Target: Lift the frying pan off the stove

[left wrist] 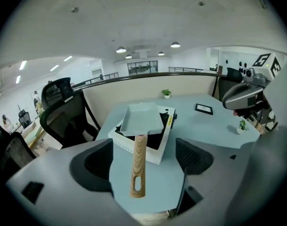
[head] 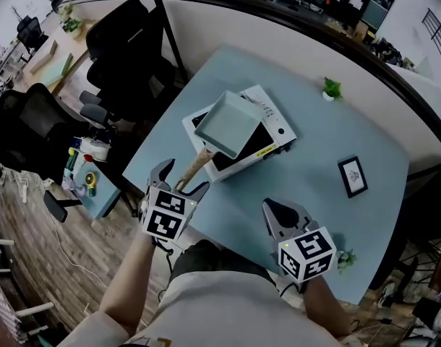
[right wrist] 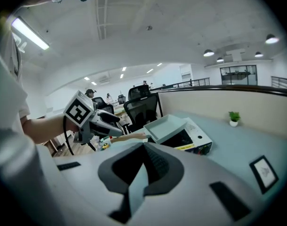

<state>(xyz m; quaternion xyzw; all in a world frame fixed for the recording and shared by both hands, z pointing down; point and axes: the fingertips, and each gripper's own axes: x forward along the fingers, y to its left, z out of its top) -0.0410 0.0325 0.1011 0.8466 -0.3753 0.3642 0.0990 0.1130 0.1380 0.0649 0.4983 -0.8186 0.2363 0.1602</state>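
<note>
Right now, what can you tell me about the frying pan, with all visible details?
The frying pan is square, shallow and pale grey-blue, with low raised walls and nothing inside. Its light wooden handle has a slot near the end. The pan rests on the white stove and partly covers its dark top; the handle sticks out over the table toward the person. The handle's end lies between the open left tongs, with a gap on each side, so nothing grips it.
</note>
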